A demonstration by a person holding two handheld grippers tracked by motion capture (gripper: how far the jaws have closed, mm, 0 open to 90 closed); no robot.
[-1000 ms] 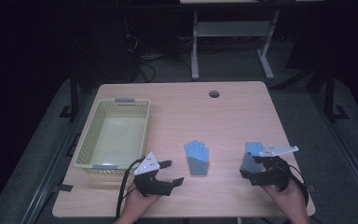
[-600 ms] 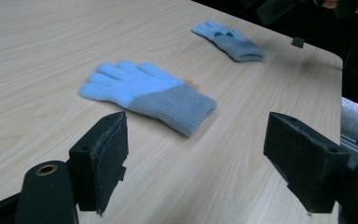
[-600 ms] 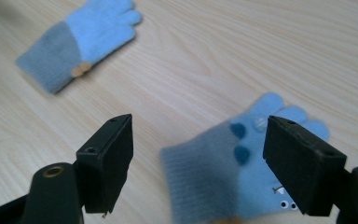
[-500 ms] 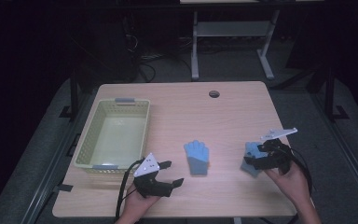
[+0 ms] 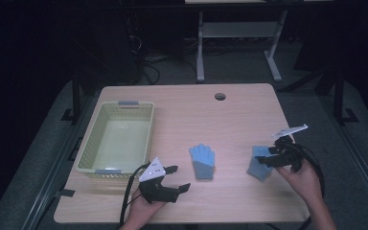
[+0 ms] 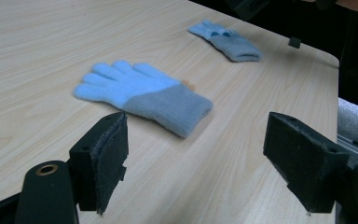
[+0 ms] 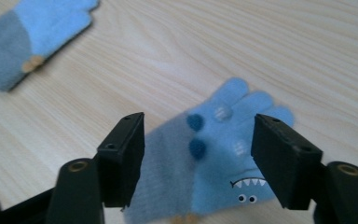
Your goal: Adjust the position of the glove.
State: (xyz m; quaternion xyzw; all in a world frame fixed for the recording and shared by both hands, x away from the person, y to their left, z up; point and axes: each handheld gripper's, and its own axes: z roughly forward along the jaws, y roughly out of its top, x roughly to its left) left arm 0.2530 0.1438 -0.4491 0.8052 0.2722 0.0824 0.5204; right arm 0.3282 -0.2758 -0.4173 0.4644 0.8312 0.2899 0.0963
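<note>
The monster glove [image 7: 223, 154] near the counter's right edge is straddled by the right gripper [image 7: 198, 154], its fingers just narrowing, not yet pressing; the left gripper [image 5: 172, 178] is held open.

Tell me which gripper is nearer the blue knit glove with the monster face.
Right. The right gripper hovers over the monster-face glove, jaws astride it; the left gripper sits far off, beyond the plain blue glove.
</note>
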